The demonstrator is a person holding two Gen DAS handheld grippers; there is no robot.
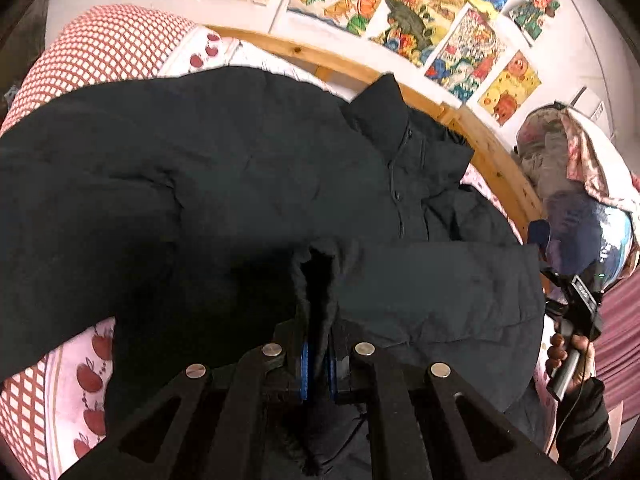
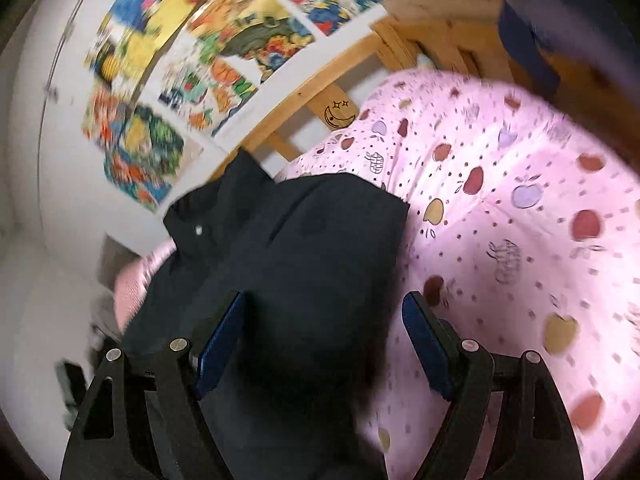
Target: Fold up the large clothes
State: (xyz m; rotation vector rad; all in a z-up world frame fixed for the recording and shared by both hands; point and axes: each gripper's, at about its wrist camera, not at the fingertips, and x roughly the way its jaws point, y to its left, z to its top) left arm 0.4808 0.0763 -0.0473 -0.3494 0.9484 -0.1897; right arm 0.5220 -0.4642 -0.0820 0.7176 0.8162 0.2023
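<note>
A large black jacket [image 1: 224, 168] lies spread over the bed, its collar [image 1: 384, 112] toward the wooden rail. My left gripper [image 1: 318, 354] is shut on a bunched fold of the jacket, the cloth squeezed between its blue pads [image 1: 305, 364]. In the right wrist view the same jacket [image 2: 288, 264] covers the left part of the bed, collar [image 2: 224, 196] up at the far end. My right gripper [image 2: 322, 344] hovers open above the jacket's near edge, its blue pads [image 2: 220, 340] wide apart with nothing clamped between them. This view is blurred.
The bed has a pink apple-print sheet [image 2: 500, 220] and a red checked pillow [image 1: 104, 44]. A wooden bed rail [image 1: 492, 152] runs along a white wall covered with colourful drawings [image 1: 420, 12]. A person's hand [image 1: 568, 356] holds the other gripper handle at the right edge.
</note>
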